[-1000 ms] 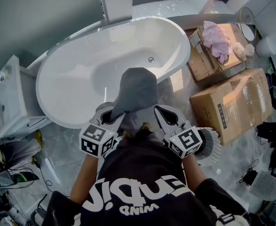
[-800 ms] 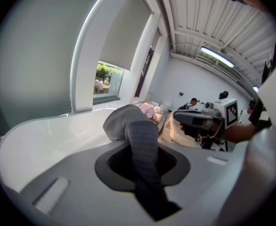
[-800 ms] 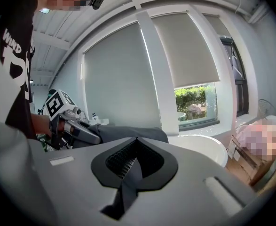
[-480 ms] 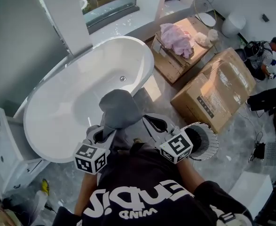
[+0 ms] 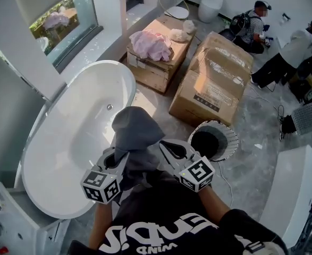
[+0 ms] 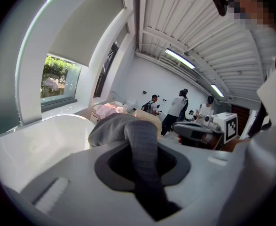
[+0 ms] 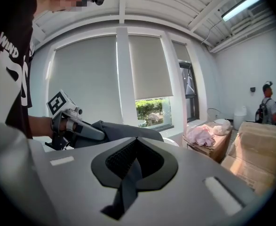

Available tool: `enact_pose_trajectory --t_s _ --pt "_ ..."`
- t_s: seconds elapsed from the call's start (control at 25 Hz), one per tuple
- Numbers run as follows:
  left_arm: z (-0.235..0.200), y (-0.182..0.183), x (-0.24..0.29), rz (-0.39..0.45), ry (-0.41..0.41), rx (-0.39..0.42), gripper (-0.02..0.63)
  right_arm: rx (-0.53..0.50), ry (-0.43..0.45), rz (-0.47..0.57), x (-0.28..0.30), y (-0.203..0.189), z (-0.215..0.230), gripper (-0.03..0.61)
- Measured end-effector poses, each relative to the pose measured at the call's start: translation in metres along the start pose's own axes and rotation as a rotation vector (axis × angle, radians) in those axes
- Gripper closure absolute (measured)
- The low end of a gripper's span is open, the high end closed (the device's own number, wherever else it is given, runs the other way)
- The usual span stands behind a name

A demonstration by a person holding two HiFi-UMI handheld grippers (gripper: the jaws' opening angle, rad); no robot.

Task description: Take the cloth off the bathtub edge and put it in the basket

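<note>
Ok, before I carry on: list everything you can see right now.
cloth: one, grey, held up beside the bathtub by both grippers
bathtub: one, white, on the left
basket: one, white slats, dark inside, on the floor right of the grippers
near cardboard box: one, brown, beyond the basket
far cardboard box: one, brown, by the bathtub's far end
crumpled fabric: one, pink, on the far cardboard box
people: at least two, far right by the wall
left gripper: one, grey, shut on the cloth
right gripper: one, grey, shut on the cloth
</note>
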State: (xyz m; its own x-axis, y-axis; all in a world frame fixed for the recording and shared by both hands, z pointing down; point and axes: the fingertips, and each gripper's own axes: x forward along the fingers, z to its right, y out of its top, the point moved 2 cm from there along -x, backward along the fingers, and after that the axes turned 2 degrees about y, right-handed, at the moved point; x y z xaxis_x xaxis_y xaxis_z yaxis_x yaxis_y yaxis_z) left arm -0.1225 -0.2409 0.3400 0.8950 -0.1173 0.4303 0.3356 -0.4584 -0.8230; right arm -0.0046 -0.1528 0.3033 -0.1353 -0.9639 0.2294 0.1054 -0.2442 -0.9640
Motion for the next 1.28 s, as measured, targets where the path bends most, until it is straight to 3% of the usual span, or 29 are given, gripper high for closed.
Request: enact_pose_trajectory --t_s 0.28,0.6,1.28 --pt "0.035 -0.01 0.02 -0.082 -0.169 0.082 0.546 0.064 -0.202 0.014 -0.057 -0.021 -0.009 0.569" --pt "0.09 -0.021 0.05 -0.168 -0.356 0.166 0.546 0.118 -0.464 0.066 -0.136 -0.039 0.012 0.569" --pt "0.199 -0.024 0.119 -0.27 -0.562 0.292 0.546 0.184 -0.772 0.133 -0.264 -0.061 0.05 0.569"
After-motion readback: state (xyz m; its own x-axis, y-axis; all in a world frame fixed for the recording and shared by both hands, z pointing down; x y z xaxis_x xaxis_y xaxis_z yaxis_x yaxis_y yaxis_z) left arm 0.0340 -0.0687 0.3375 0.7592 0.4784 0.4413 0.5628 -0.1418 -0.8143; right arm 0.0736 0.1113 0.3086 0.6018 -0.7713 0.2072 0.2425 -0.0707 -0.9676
